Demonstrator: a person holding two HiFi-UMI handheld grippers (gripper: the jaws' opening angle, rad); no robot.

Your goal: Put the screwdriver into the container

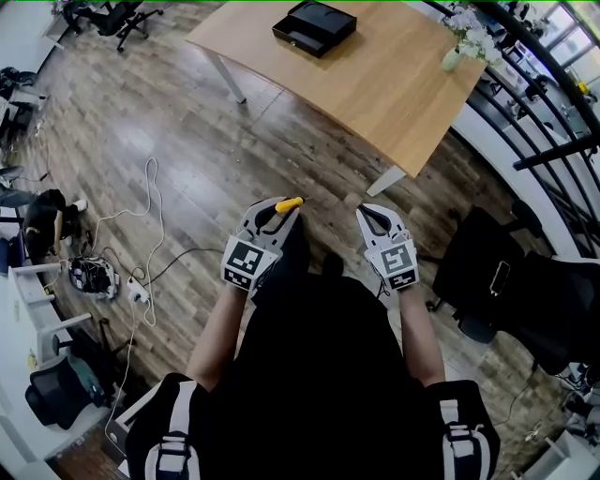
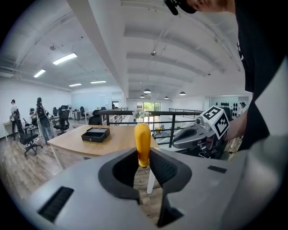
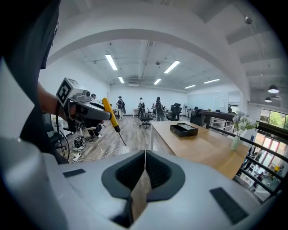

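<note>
- Two tongs show in the head view, side by side above the wooden floor (image 1: pixel 187 141), just in front of the person's dark torso: left tongs (image 1: pixel 277 212) and right tongs (image 1: pixel 374 218).
- Head view, rest: the yellow handle of the screwdriver (image 1: pixel 289 203) sticks out at the tip of the left tongs. The container (image 1: pixel 314 26), a black box, sits on the light wooden surface (image 1: pixel 375 94), well apart from both tongs. A vase of white flowers (image 1: pixel 461 37) stands at the surface's right corner. A white cable (image 1: pixel 150 202) snakes over the floor at left.
- Left gripper view: the left tongs pinch the screwdriver by the lower end of its handle. The handle stands upright between the pads. The container sits on the surface beyond, to the left. The right tongs and their marker cube show at right.
- Right gripper view: the right tongs are pressed together with nothing between them. The left tongs show at left. The screwdriver is tilted there, its dark shaft pointing down and right toward the floor. The container lies on the surface mid-frame, and the vase stands nearer the right edge. People (image 3: pixel 140 108) stand among office chairs far back.
</note>
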